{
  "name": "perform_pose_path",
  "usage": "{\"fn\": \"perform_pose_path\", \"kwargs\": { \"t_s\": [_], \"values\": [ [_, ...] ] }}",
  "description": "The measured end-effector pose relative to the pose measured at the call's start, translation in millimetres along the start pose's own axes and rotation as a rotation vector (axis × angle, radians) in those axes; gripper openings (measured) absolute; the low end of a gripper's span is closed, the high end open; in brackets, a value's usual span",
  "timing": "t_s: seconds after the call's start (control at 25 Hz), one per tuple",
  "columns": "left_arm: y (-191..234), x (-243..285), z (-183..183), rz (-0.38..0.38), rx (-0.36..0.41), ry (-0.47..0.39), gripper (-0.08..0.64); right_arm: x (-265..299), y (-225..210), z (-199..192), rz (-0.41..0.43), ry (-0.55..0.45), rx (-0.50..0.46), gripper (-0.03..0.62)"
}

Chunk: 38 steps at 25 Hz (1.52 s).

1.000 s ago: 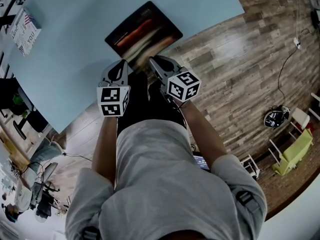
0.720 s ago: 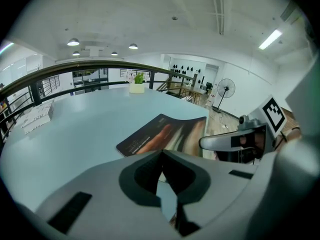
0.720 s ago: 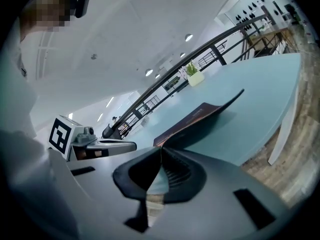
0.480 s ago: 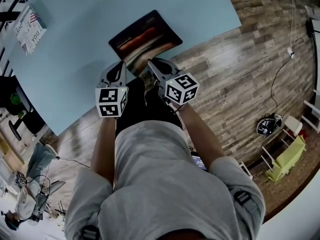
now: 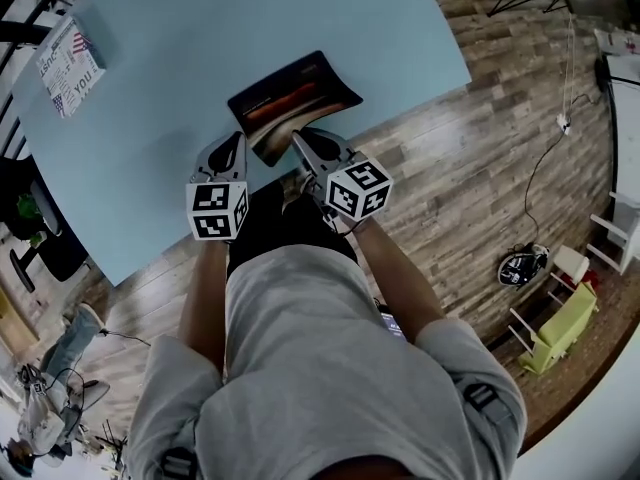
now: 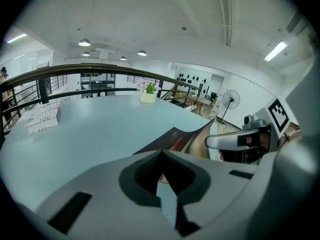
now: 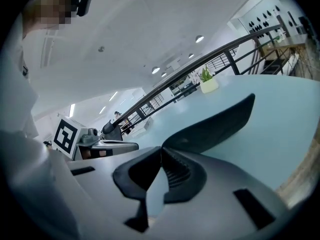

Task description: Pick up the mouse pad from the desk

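Dark, with an orange streak across its face, the mouse pad is at the near edge of the pale blue desk. Its near side is raised off the surface and bowed. The left gripper has its jaws drawn together on the pad's near-left edge. The right gripper is clamped on the near-right edge just beside it. In the right gripper view the pad's black underside arches up from the closed tips. A printed box lies well apart at the desk's far left corner.
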<state>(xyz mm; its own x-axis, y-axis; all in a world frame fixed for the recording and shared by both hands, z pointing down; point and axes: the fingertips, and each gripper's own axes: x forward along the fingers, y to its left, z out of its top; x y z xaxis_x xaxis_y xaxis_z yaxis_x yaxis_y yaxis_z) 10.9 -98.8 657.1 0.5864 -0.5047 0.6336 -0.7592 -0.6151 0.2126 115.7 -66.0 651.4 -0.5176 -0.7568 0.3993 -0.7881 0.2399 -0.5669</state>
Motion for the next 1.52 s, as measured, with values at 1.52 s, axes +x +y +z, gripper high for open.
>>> {"fn": "perform_pose_path", "kwargs": {
  "t_s": [1.52],
  "values": [
    [77, -43, 139, 0.034, -0.039, -0.265, 0.012, 69, 47, 144, -0.051, -0.164, -0.183, 0.017]
  ]
}}
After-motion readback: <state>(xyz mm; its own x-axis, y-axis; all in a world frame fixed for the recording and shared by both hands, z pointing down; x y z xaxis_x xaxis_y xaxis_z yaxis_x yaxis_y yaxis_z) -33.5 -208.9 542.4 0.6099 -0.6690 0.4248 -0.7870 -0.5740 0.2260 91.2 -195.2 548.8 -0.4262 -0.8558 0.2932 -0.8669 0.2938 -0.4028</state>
